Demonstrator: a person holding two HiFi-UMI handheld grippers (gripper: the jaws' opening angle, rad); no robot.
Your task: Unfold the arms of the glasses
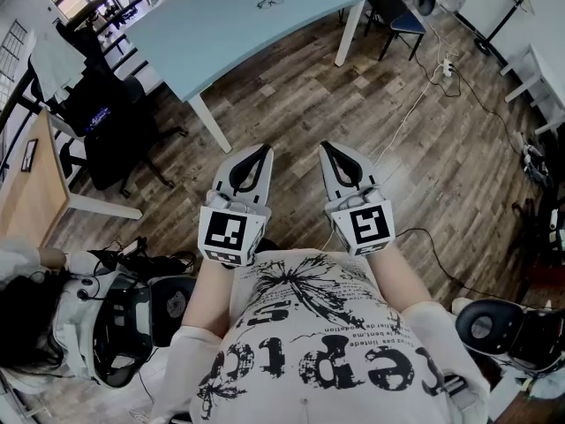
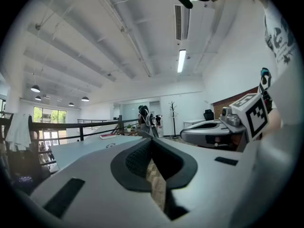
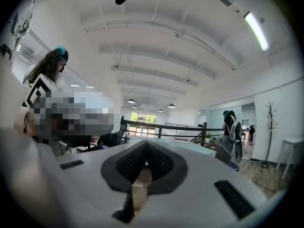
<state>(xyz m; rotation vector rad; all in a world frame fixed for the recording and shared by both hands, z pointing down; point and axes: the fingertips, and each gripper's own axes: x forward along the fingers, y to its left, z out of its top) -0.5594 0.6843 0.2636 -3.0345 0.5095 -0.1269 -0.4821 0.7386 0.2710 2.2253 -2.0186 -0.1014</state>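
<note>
The left claw [image 1: 262,153] and right claw [image 1: 326,148] are both fully closed and empty, level and side by side over the wooden floor [image 1: 291,104] — the glasses [image 1: 271,3] lie well apart from them on the table [image 1: 212,42].

Bare wooden floor [image 1: 291,104] stretches in front of the person up to a pale blue table [image 1: 221,34], whose top lies open around the glasses [image 1: 271,3]. A black office chair [image 1: 110,126] crowds the left; a white cable [image 1: 410,113] trails along the floor at the right.
</note>
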